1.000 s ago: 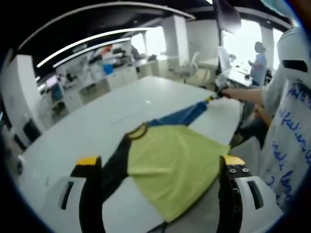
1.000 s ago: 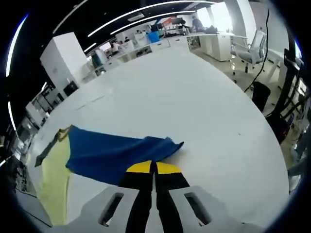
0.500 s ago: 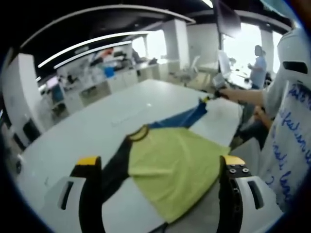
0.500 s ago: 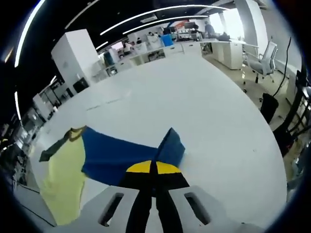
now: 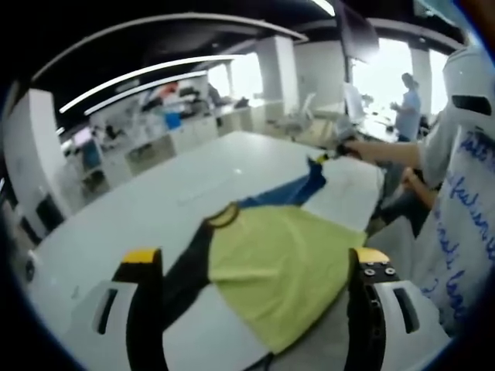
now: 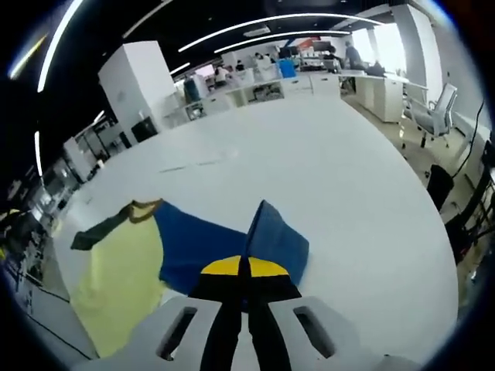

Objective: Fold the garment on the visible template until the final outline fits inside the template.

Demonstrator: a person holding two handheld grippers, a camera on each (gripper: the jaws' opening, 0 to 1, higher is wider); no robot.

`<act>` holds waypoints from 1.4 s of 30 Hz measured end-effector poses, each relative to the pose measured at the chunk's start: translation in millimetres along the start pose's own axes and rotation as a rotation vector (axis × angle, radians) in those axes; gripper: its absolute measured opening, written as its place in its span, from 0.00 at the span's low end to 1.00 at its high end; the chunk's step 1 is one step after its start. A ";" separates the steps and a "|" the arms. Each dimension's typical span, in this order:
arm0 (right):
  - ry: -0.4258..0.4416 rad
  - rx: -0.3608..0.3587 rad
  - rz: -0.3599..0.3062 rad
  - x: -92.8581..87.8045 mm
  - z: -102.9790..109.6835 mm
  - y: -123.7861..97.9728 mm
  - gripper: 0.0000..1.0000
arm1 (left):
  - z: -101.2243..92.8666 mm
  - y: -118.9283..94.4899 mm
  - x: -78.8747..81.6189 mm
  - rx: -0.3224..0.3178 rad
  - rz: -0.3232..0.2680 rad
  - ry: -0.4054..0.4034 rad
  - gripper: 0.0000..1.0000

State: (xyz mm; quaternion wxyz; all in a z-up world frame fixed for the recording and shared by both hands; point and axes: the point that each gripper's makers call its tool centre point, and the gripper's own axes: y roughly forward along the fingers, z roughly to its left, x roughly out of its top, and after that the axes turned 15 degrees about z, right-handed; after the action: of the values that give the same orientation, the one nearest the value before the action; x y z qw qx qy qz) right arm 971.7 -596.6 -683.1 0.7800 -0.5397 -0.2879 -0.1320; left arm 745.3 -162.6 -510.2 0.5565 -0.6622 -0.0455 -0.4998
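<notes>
Sleeve [image 6: 271,239] rises pinched in our right gripper's [image 6: 246,267] closed jaws; our left gripper [image 5: 251,259] hangs wide open above the shirt [image 5: 278,263].

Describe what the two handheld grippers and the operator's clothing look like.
Both the left gripper and the right gripper have white bodies with slotted cutouts, black jaws and yellow tips. The left's right-hand jaw shows small screws. The person wears a white top with blue handwriting-style lettering.
</notes>
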 end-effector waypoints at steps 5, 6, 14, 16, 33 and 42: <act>-0.025 0.011 -0.008 6.0 20.4 -2.1 0.01 | 0.9 -1.5 -2.9 -0.008 -0.008 0.018 0.95; -0.031 0.015 -0.009 6.9 25.8 -2.0 0.01 | 1.2 -2.3 -4.1 -0.011 -0.009 0.020 0.95; -0.059 0.042 -0.005 13.0 54.5 10.0 0.01 | 6.9 -8.8 -8.7 -0.012 -0.025 0.021 0.94; -0.065 0.049 -0.005 14.7 60.2 12.8 0.01 | 7.7 -9.9 -8.9 -0.011 -0.028 0.026 0.94; -0.135 0.164 0.016 26.4 145.3 50.1 0.01 | 14.4 -12.6 -21.6 -0.030 -0.032 0.026 0.95; -0.163 0.237 0.031 21.3 209.4 65.6 0.01 | 21.0 -17.3 -24.3 -0.028 -0.041 0.037 0.97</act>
State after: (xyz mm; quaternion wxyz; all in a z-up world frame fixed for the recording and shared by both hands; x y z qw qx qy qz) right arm 958.4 -377.1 -668.0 0.8142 -0.4573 -0.3553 -0.0408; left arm 735.4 -127.5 -513.1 0.5378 -0.6593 -0.0417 -0.5238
